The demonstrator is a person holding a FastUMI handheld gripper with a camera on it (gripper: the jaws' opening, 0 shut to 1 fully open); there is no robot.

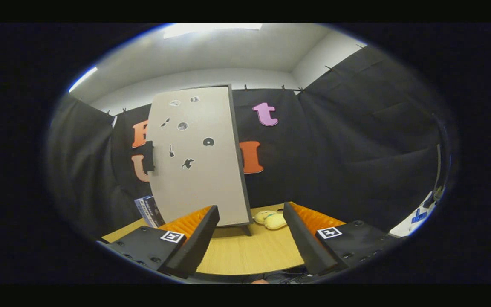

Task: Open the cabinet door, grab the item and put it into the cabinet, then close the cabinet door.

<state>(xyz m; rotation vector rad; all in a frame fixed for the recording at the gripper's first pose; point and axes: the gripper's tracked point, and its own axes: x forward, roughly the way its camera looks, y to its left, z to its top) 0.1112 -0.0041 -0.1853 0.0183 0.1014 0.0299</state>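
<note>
Hand-held gripper (252,238) held low over the wooden worktop (249,256), fingers spread wide with nothing between them. The cabinet (198,157) stands beyond the left finger, its pale sticker-dotted door panel facing the camera, dark handle (150,156) at its left edge; whether the door is shut or swung open cannot be told. The yellow plush toy (273,219) lies on the worktop just beside the cabinet's foot, ahead between the fingers. A grasp on it would call for centring both fingers around its body. No writing is readable.
</note>
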